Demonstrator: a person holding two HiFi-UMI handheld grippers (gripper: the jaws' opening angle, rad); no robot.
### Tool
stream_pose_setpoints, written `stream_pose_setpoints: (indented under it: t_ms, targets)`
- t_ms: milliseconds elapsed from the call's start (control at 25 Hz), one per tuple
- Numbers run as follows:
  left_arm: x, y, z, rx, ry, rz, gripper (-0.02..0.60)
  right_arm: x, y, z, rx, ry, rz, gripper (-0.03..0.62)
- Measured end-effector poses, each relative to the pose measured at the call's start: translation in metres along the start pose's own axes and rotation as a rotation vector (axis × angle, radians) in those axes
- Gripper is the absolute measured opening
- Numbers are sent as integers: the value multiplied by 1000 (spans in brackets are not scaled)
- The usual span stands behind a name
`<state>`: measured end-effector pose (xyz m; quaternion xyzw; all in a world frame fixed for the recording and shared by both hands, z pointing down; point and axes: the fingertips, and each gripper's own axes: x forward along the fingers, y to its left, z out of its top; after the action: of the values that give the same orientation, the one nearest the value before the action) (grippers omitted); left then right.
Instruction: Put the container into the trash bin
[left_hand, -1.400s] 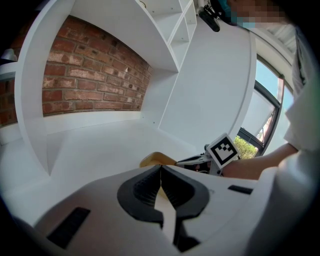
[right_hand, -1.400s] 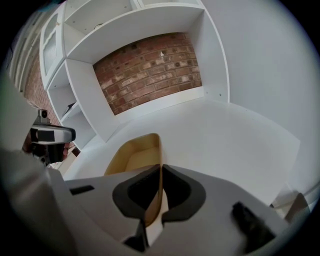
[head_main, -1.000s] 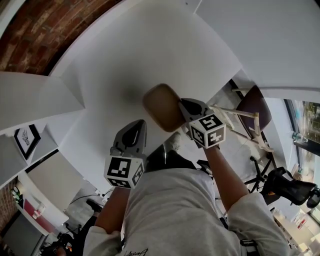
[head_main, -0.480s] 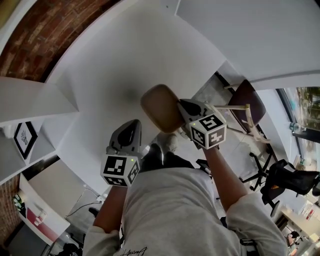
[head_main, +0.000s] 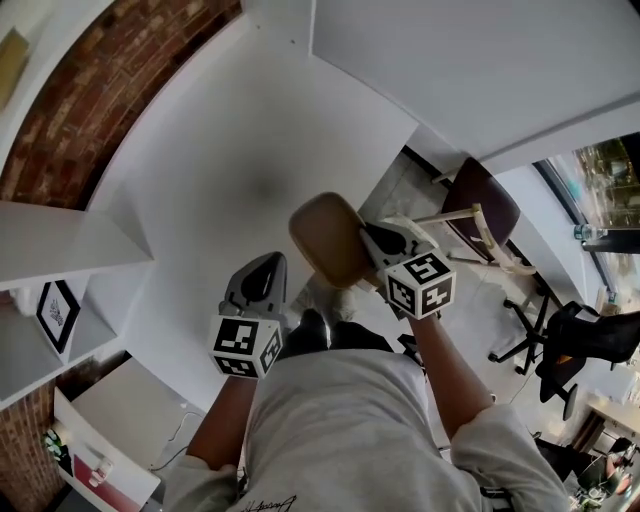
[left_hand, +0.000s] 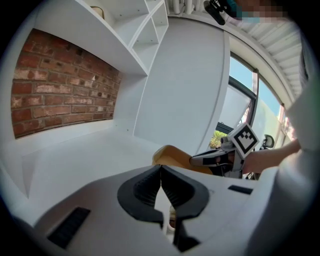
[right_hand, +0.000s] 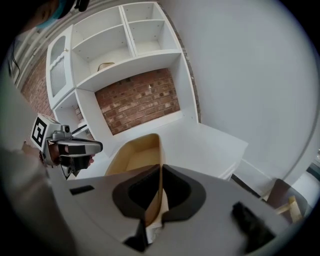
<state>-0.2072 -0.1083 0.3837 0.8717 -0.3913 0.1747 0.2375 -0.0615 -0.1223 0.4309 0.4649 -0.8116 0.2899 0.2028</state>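
Tan container (head_main: 325, 240) held clear of the white counter (head_main: 220, 170)
The tub is smooth, matte and round-cornered, and the right gripper (right_hand: 160, 172) has its jaws clenched on the tub's thin side wall. The left gripper (left_hand: 160, 172) hovers just beside it, its ribbed pads pressed together on nothing, and both grippers tilt downward.

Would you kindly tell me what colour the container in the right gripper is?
Tan brown; the container shows best in the right gripper view.
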Motion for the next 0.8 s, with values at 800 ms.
stream_pose_setpoints:
  t_ms: [800]
  targets:
    - [41,-106,10,147,31,-193,15,-107,-56,-43,146,-101,-156,35]
